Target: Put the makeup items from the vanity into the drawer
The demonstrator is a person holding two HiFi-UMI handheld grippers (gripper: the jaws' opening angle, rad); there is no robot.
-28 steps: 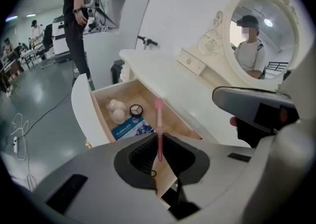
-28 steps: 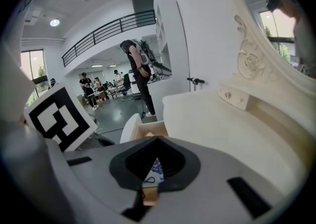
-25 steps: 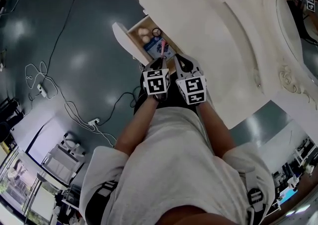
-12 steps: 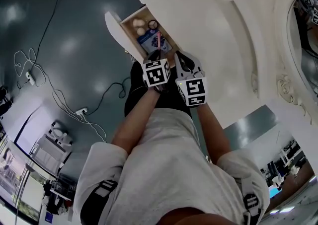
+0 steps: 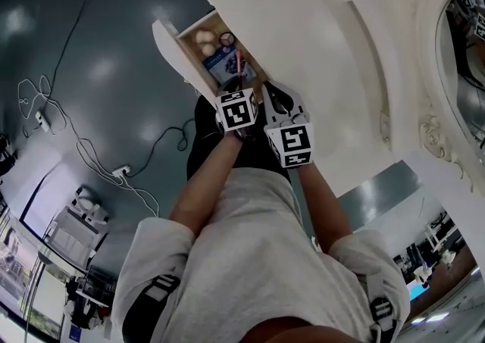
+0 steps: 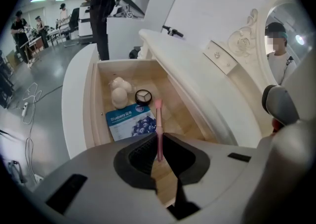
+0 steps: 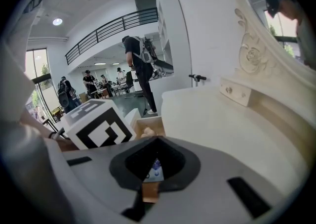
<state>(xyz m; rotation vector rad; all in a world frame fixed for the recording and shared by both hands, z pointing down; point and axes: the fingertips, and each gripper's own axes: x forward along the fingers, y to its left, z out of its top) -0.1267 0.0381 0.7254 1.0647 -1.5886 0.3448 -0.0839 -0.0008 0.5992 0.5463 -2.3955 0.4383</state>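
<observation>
**Pink brush poised over the open drawer**

The left gripper has its jaws drawn narrow on the handle of a pink brush; the brush sticks out ahead of the pads, its tip toward the centre of the left gripper view. It hangs above the open drawer and does not yet rest in it. On the drawer floor, centre left of that view, lie a blue sachet, a round compact just above it, and pale sponges toward the back. The vanity top overhangs the drawer along the right. The right gripper, jaws pressed together on nothing, sits just beside the left one; in the head view the 2 marker cubes stand side by side at centre.

The step in hand appears to be setting the brush down. To do it well:
- aim for the bare wood strip right of the sachet;
- bring the brush low and nearly flat along the drawer before parting the jaws;
- keep clear of the overhang.

Let go from too high and it may bounce or roll against the compact.
</observation>
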